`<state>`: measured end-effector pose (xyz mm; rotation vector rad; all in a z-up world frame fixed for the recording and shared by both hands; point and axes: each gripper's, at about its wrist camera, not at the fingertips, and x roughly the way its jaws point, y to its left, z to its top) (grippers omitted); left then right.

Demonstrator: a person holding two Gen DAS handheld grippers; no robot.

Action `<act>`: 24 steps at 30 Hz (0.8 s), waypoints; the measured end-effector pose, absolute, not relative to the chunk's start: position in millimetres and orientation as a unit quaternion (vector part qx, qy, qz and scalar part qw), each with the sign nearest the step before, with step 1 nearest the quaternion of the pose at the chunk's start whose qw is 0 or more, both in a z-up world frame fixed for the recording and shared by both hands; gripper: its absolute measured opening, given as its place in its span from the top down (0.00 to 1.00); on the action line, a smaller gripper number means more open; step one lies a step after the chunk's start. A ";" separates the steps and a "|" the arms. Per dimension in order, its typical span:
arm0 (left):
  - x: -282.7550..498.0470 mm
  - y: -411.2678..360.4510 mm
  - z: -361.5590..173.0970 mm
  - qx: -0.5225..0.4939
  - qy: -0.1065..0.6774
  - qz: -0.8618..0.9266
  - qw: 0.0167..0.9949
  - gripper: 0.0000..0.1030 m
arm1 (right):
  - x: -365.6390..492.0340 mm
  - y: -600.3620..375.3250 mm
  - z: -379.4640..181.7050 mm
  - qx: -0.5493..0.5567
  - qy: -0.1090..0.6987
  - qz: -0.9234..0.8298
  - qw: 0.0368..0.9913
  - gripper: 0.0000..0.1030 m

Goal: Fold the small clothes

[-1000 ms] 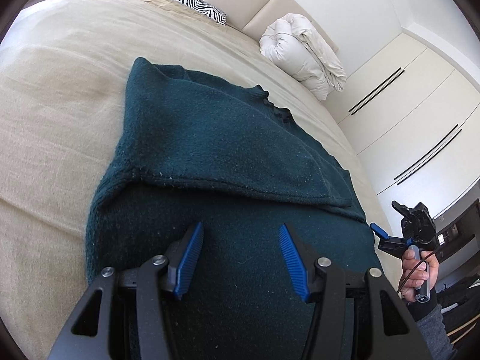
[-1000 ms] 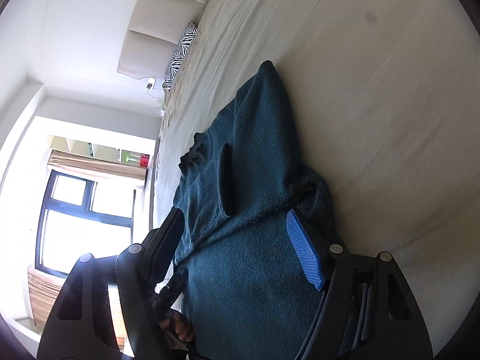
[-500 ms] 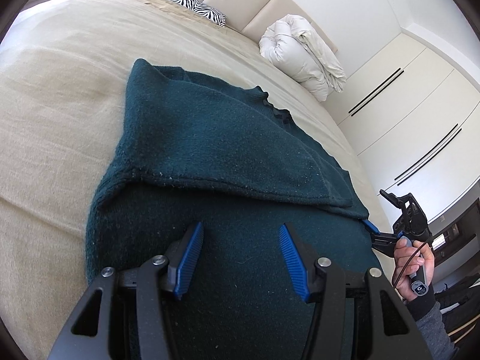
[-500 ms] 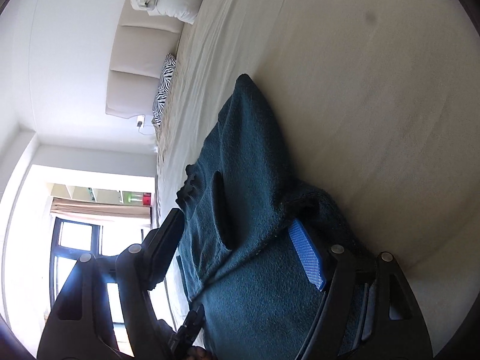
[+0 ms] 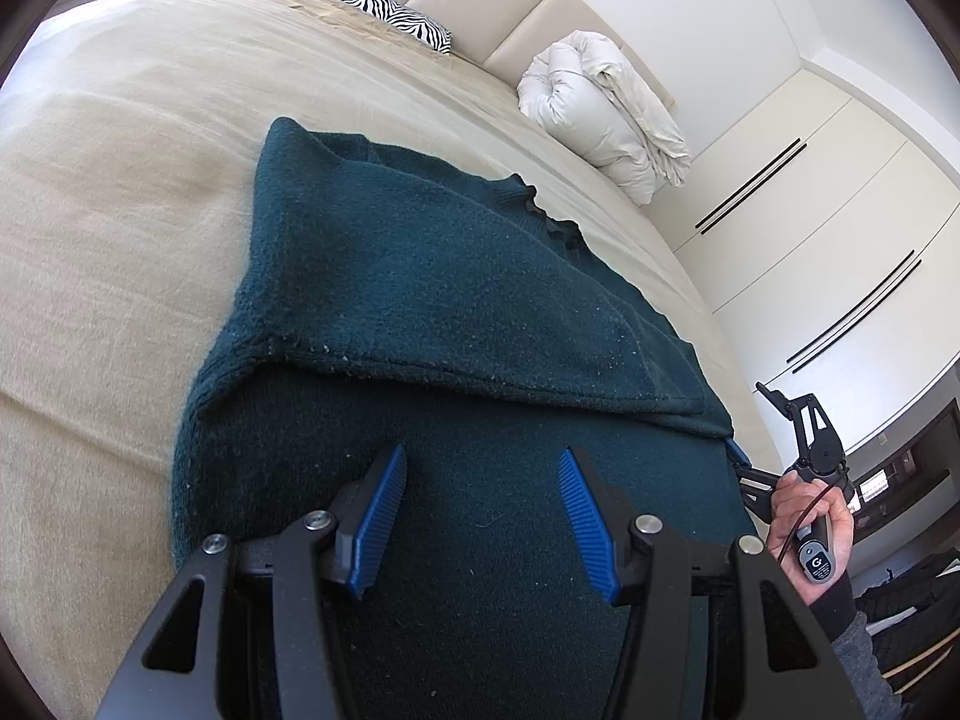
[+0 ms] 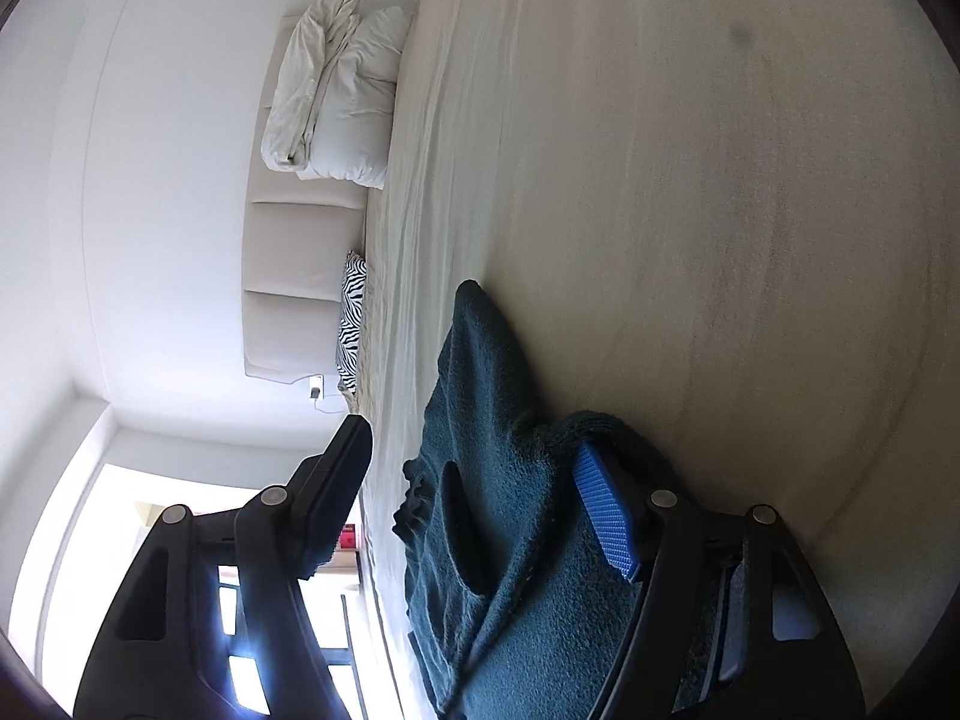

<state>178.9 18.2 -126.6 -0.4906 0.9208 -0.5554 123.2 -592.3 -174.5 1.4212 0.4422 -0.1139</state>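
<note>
A dark teal knitted sweater [image 5: 432, 312] lies on the beige bed [image 5: 120, 210], its sleeves folded over its body. My left gripper [image 5: 480, 498] hovers open over the sweater's near hem, touching nothing. My right gripper [image 6: 474, 492] is open and turned on its side at the sweater's right edge, where it also shows in the left wrist view [image 5: 756, 444]. Its blue lower finger [image 6: 606, 522] lies under or against the bunched edge of the sweater [image 6: 498, 480]. The other finger [image 6: 336, 480] stands clear above the cloth.
A rolled white duvet [image 5: 600, 108] and a zebra pillow [image 5: 384, 12] lie at the padded headboard [image 5: 480, 6]. White wardrobe doors [image 5: 828, 228] stand beyond the bed's right side. A window [image 6: 252, 600] is on the far side.
My right gripper has moved in from off the bed's edge to the sweater's right edge, and its lower finger now meets the cloth. My left gripper has stayed still and open.
</note>
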 end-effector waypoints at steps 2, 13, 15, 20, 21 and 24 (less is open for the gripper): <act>178.8 18.7 -126.3 -0.233 0.434 -0.262 0.830 0.45 | 120.5 -593.8 -175.4 0.653 0.194 -0.054 0.731 0.37; 178.4 19.4 -127.0 -0.237 0.431 -0.262 0.830 0.45 | 147.8 -562.2 -165.4 0.655 0.244 -0.026 0.714 0.32; 178.1 19.3 -127.3 -0.237 0.430 -0.262 0.830 0.45 | 155.8 -564.3 -169.1 0.661 0.237 -0.031 0.712 0.33; 177.9 19.6 -127.5 -0.237 0.431 -0.262 0.830 0.45 | 159.5 -582.3 -176.0 0.683 0.190 -0.024 0.705 0.33; 177.9 19.7 -127.6 -0.237 0.431 -0.262 0.830 0.45 | 159.1 -583.7 -176.8 0.684 0.184 -0.025 0.706 0.33; 177.9 19.5 -127.6 -0.237 0.431 -0.262 0.830 0.45 | 156.2 -585.2 -181.6 0.687 0.166 -0.034 0.707 0.37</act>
